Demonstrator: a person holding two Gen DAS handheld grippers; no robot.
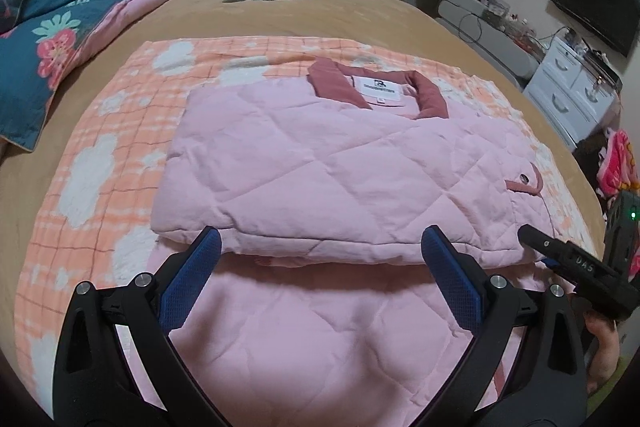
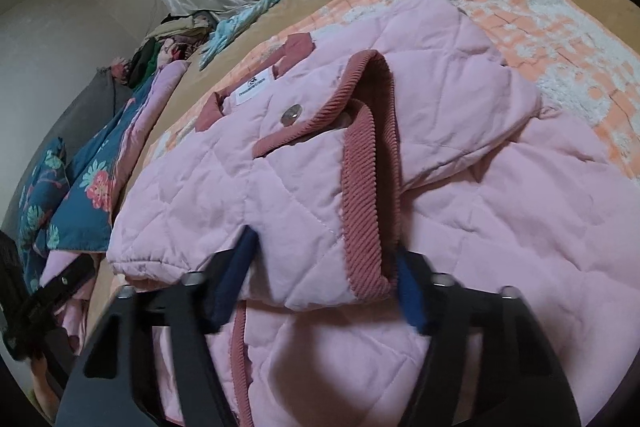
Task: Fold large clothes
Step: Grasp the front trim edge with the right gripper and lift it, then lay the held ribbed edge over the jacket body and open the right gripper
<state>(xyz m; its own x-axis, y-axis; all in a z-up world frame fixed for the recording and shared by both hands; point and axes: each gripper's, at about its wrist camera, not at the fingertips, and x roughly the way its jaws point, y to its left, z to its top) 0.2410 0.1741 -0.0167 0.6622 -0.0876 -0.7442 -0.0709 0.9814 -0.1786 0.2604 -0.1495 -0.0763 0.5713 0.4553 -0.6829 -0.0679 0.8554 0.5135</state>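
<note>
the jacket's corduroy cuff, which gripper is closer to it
Right. The right gripper straddles the corduroy cuff; the left gripper sits at the folded jacket's near edge, away from it.

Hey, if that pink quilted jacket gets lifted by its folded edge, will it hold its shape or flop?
The pink quilted jacket will probably sag rather than stay flat: its padded layers already lie soft and creased on the checked blanket. It looks bulky but likely light, given the puffy quilting. The ribbed cuff seems to offer a firmer, less slippery hold.
</note>
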